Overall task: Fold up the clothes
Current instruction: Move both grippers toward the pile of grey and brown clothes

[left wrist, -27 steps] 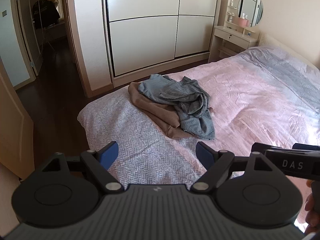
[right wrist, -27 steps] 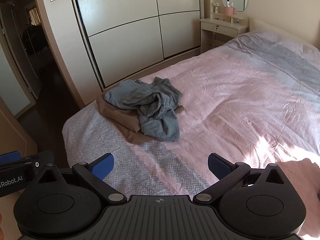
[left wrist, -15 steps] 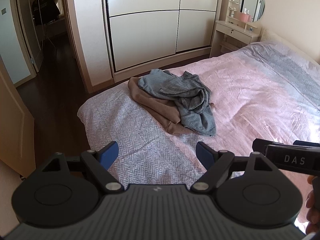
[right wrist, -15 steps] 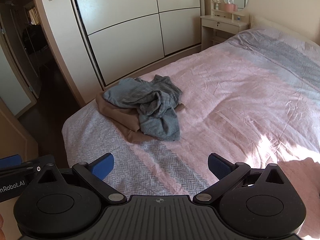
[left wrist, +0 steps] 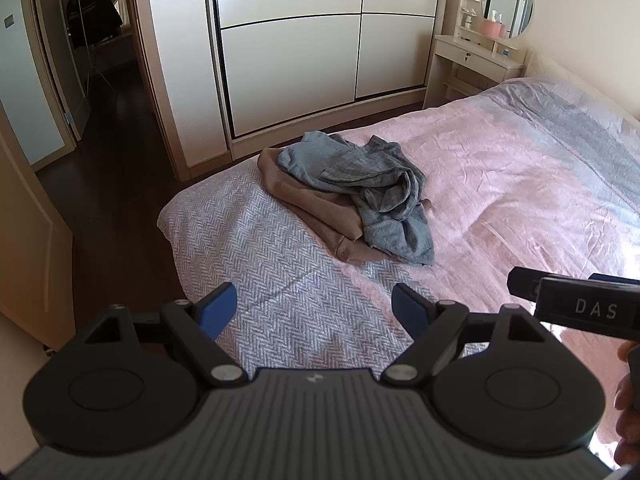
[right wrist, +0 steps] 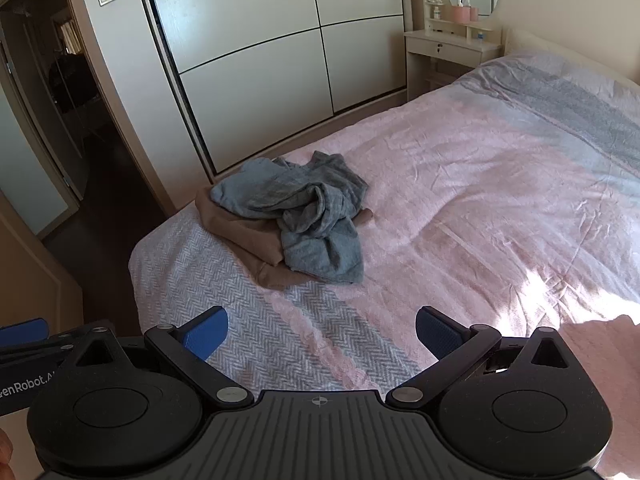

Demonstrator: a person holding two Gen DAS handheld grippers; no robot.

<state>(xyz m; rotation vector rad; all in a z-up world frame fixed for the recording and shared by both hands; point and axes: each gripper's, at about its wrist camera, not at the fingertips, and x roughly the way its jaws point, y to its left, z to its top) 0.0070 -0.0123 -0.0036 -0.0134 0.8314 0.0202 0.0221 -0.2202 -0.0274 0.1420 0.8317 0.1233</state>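
A crumpled blue-grey garment [left wrist: 372, 192] [right wrist: 312, 216] lies heaped on a brown garment [left wrist: 316, 208] [right wrist: 244, 232] near the foot corner of the bed. My left gripper [left wrist: 314, 312] hovers open over the herringbone blanket, well short of the pile, with nothing between its blue pads. My right gripper [right wrist: 322, 330] is likewise open and empty, a stretch nearer than the clothes. The two grippers sit side by side: the right one's body [left wrist: 576, 308] shows at the left view's right edge, and the left one's pad [right wrist: 24, 330] at the right view's left edge.
The bed carries a pink cover [left wrist: 520, 184] [right wrist: 500, 184] and a grey-white herringbone blanket [left wrist: 248, 248] at its foot. White sliding wardrobe doors [left wrist: 320, 48] stand beyond it. A dressing table with a round mirror [left wrist: 480, 56] is at the back right. Dark floor and a doorway [left wrist: 80, 80] lie left.
Both grippers have drifted slightly, and the clothes pile sits a little lower in both views. Jaws stay wide apart and nothing has been touched.
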